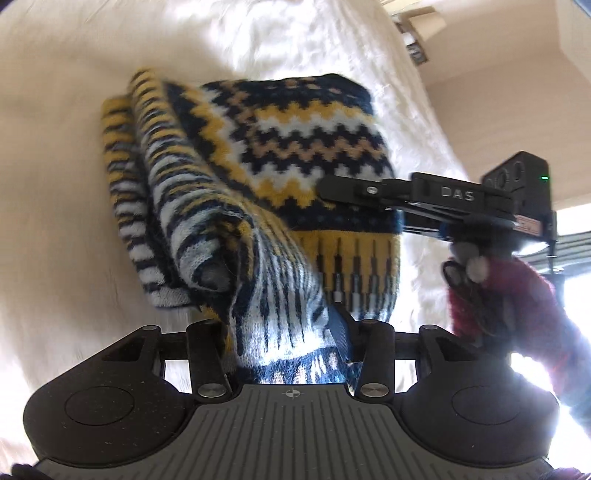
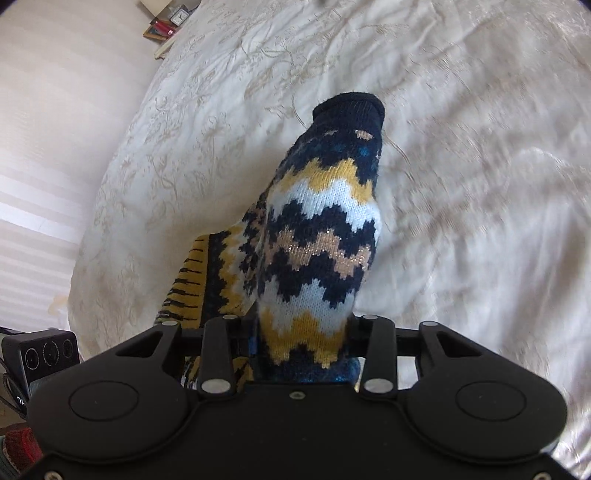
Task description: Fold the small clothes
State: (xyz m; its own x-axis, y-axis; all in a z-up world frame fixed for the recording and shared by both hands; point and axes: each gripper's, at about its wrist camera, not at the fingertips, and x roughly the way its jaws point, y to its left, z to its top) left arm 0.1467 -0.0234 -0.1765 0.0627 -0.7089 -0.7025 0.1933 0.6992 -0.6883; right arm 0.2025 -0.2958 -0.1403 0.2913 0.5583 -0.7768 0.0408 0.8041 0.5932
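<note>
A small knitted sweater (image 1: 280, 155) in navy, yellow, white and tan zigzags hangs partly folded over a white bedspread (image 1: 55, 110). My left gripper (image 1: 291, 343) is shut on a bunched edge of it, close to the camera. My right gripper (image 2: 306, 350) is shut on another part of the sweater (image 2: 325, 229), whose navy cuff points away from me. In the left wrist view the right gripper (image 1: 325, 188) reaches in from the right and pinches the sweater's side; a hand in a red glove (image 1: 498, 295) holds it.
The white embroidered bedspread (image 2: 461, 184) fills both views. A bedside shelf with a clock and books (image 2: 170, 22) stands at the far left edge of the bed. A striped wall (image 2: 40, 147) lies to the left.
</note>
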